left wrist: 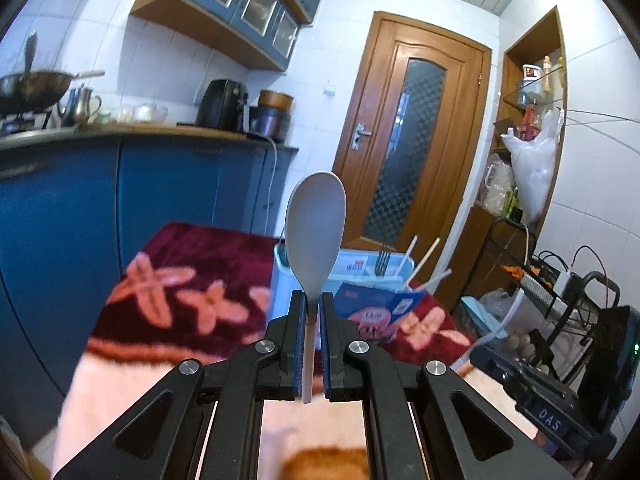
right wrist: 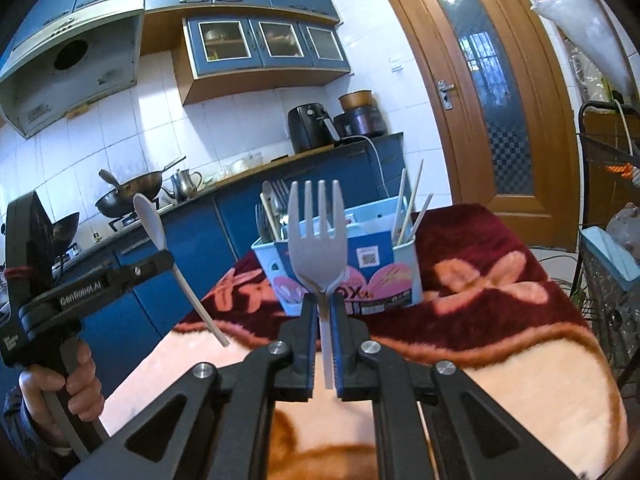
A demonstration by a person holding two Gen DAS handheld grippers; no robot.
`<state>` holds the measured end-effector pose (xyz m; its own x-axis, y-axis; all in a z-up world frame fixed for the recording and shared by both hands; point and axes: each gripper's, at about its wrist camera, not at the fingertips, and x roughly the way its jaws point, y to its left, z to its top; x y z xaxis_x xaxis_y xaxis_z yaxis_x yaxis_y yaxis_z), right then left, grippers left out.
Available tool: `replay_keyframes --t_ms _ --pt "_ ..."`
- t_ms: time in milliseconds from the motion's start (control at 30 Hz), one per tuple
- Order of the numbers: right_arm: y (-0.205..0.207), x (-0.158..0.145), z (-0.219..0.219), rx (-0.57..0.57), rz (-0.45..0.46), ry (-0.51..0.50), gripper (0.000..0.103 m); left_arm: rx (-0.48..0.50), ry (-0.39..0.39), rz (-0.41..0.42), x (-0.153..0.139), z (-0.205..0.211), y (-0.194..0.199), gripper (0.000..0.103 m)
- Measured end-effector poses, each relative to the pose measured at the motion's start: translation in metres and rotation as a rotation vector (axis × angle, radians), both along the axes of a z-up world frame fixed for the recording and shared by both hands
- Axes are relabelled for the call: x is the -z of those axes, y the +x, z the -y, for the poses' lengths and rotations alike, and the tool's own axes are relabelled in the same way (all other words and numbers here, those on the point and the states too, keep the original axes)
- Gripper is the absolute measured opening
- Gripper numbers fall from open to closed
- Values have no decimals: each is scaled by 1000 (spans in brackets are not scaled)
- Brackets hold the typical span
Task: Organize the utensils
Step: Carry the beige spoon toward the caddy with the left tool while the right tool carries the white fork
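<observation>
Left claw [left wrist: 311, 304] clenched on spoon [left wrist: 315, 232] neck; right claw [right wrist: 324, 304] clenched on fork [right wrist: 318, 240] neck. Both look light, thin, slippery plastic; caddy [right wrist: 384, 256] at twelve o'clock.

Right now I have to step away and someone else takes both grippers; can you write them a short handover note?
Left gripper: shut on the white plastic spoon, bowl up, held in the air.
Right gripper: shut on the white plastic fork, tines up, also in the air.
Utensil box: blue, on the red flowered blanket ahead of both grippers; metal cutlery stands in its left end, chopsticks in its right end.
Done: both utensils picked up.
Left: drop the spoon and the fork into the box, probably with the other cutlery.
</observation>
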<state>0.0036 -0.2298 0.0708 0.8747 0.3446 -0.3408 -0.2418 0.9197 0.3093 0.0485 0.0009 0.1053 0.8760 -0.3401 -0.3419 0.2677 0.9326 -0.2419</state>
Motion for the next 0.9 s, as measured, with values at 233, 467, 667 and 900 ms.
replay_keyframes --t_ms 233,467,667,900 --pt "3 -3 5 13 25 -3 3 -6 28 51 -17 10 18 6" --pt "11 -2 6 -13 -13 -33 4 -24 28 36 -16 10 22 6" --pt "25 6 -11 -59 -99 -141 9 -60 21 14 -11 -4 17 6" --pt "47 16 -52 -169 -159 -299 21 -112 28 -16 -1 -27 14 6"
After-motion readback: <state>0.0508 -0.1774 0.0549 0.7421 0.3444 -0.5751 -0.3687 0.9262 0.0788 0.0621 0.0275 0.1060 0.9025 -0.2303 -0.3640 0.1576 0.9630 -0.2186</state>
